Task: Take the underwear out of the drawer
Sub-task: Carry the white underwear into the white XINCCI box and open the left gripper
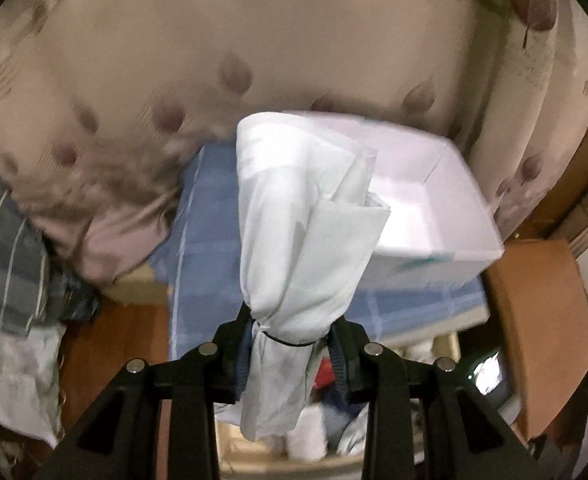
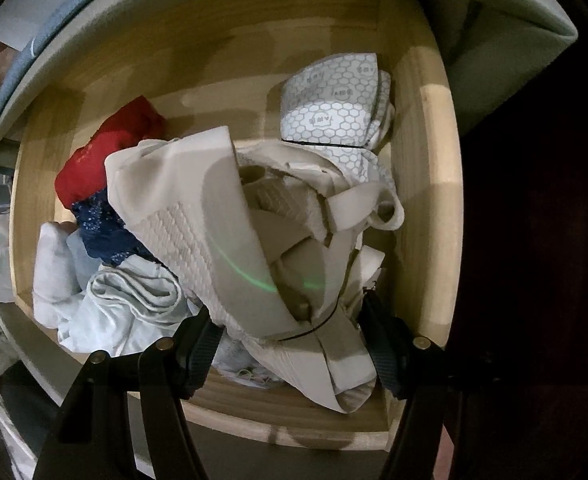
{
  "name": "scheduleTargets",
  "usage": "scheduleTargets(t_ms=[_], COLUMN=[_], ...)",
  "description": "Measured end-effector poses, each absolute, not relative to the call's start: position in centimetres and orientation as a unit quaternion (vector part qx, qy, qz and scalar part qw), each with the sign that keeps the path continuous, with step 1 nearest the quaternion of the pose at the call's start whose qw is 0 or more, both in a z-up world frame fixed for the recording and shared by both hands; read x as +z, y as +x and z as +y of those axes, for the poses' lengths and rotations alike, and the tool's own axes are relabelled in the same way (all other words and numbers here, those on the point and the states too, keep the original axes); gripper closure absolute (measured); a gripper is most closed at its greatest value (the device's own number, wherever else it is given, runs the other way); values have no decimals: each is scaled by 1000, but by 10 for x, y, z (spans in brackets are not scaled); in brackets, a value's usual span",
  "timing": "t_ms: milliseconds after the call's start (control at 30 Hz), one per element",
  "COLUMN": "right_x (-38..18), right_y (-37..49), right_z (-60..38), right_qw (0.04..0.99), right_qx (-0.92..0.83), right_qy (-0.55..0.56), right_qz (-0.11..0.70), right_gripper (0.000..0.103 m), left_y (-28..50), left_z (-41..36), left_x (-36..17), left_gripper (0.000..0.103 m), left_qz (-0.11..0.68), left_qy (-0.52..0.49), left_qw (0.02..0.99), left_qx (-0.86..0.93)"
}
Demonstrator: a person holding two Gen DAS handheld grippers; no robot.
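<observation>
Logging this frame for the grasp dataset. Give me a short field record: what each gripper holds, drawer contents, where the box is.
left gripper: shut on pale garment, lifted clear, hanging past the fingers
right gripper: closed on beige garment, over the drawer
drawer: wooden, open
drawer contents: red item, dark blue item, honeycomb-print item, light cloths
white box: open-topped, on blue checked sheet

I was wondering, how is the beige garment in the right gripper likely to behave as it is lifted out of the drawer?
The beige garment is probably floppy: it folds and droops between the right gripper's fingers. Its loose straps may snag on other clothes in the wooden drawer. It looks light, since the padded part keeps its shape unsupported.
</observation>
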State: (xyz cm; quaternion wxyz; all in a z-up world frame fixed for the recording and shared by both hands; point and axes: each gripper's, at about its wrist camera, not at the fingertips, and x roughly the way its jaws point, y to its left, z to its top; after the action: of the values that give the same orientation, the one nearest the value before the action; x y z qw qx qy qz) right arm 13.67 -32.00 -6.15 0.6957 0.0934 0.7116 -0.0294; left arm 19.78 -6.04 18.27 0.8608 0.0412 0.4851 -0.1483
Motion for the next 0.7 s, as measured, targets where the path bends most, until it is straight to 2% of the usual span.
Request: scheduleTargets(t_ms=[200, 500, 700], right_x=[-63, -65, -65], right_y=[138, 139, 139], right_z=[-315, -315, -316], right_qw=[695, 695, 695], right_qx=[-34, -39, -38], right_qy=[95, 102, 102], right_qz=[712, 710, 711], right_gripper=[40, 40, 40], left_y=[247, 310, 337], left_z=[-103, -140, -140], left_x=[184, 145, 104], left_gripper=[70, 70, 70], left_qz=[468, 465, 504], left_qy=[53, 46, 53], left_qw=[867, 868, 850], left_qx=[-162, -165, -141])
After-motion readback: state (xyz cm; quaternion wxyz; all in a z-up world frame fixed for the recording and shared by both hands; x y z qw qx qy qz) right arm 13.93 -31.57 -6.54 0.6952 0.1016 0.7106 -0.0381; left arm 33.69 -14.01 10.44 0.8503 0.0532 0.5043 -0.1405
